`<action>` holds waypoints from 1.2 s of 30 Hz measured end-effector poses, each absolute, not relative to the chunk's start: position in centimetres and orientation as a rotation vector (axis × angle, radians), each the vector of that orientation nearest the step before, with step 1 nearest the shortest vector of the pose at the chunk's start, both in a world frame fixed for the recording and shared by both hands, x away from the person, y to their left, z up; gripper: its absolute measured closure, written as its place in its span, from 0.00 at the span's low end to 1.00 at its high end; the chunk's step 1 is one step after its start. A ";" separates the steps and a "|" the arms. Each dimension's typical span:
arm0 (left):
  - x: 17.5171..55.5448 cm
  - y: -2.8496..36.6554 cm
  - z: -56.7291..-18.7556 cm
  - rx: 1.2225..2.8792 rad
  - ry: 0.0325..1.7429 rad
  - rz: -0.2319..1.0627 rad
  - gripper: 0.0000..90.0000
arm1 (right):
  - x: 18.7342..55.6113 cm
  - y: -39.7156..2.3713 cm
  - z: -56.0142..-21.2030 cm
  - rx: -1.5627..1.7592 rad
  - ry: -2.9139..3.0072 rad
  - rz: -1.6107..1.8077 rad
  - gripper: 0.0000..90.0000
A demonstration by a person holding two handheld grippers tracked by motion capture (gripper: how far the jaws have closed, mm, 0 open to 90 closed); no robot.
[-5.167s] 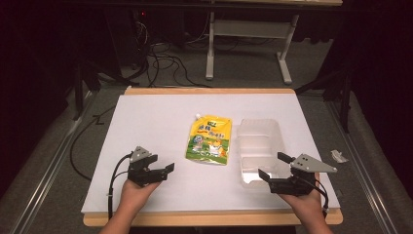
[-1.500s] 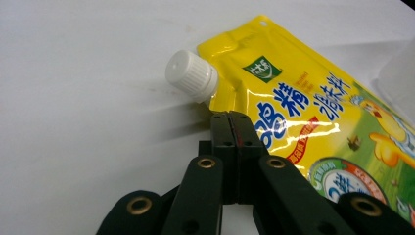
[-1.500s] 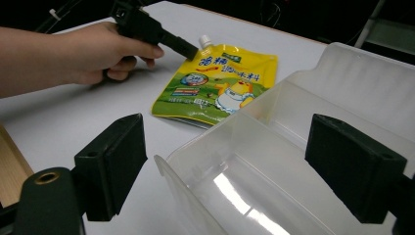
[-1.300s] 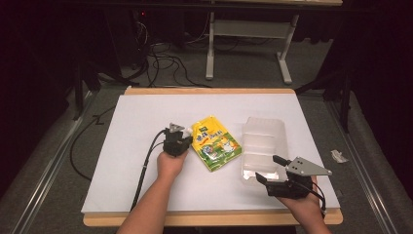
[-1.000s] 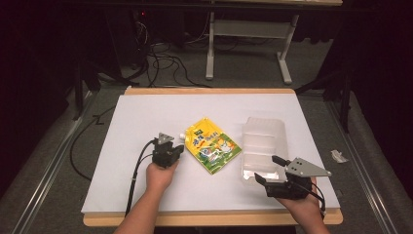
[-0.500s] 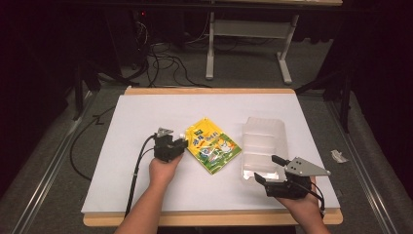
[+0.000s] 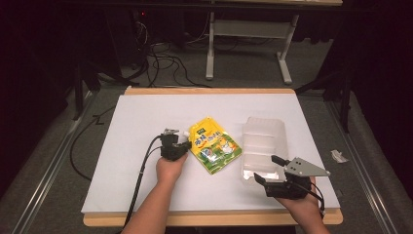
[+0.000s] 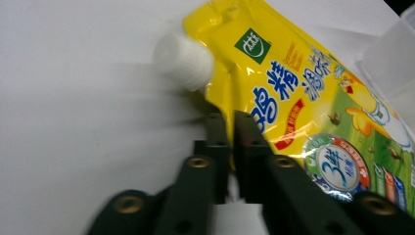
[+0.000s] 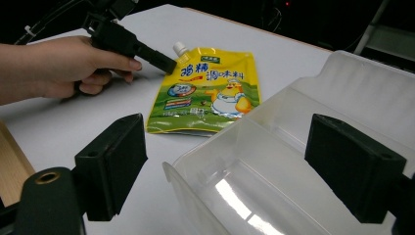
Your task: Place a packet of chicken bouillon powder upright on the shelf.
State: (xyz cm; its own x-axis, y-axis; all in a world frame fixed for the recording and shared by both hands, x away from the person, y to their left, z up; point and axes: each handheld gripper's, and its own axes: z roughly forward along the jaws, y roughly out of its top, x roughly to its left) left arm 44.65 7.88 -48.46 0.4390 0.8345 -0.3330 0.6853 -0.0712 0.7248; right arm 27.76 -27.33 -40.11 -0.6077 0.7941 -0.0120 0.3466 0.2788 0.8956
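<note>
A yellow spouted pouch (image 7: 214, 146) lies flat on the white table, its white cap (image 8: 183, 61) pointing to the far left. My left gripper (image 8: 230, 132) sits at the pouch's left edge just below the cap. Its jaws have just been closing and now stand shut on that edge, with yellow film showing between them. Across the table, the right gripper view shows the left gripper (image 9: 169, 66) touching the pouch (image 9: 205, 93) by its spout. My right gripper (image 7: 266, 168) stands open, its jaws wide on either side of the near end of a clear plastic container (image 9: 342, 98).
The clear container (image 7: 265, 141) lies just right of the pouch. White table sheet (image 7: 146, 112) spreads to the left and far side, with a wooden edge (image 7: 209, 219) at the front. Cables and a metal stand are on the floor beyond the table.
Since five seconds ago the left hand has gone from the table's front up to the pouch, and the pouch now lies turned. Over the last second the left gripper edged toward the pouch. The right hand stayed still.
</note>
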 end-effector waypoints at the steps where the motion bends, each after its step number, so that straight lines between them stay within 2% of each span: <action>1: 44.6 7.8 -48.4 1.818 1.290 0.226 1.00 | 27.7 -27.3 -40.1 1.019 2.092 1.286 0.18; 6: 44.5 7.8 -48.3 1.819 1.271 0.238 1.00 | 27.7 -27.3 -40.1 1.017 2.091 1.281 0.18; 18: 41.9 8.4 -46.4 1.728 1.190 0.380 1.00 | 27.7 -27.5 -40.2 1.026 2.083 1.283 0.18; 28: 39.1 10.8 -44.9 1.678 1.161 0.467 1.00 | 27.6 -27.2 -40.2 1.029 2.085 1.278 0.18; 36: 36.9 11.8 -43.7 1.646 1.149 0.586 1.00 | 27.3 -26.9 -40.1 1.020 2.078 1.274 0.18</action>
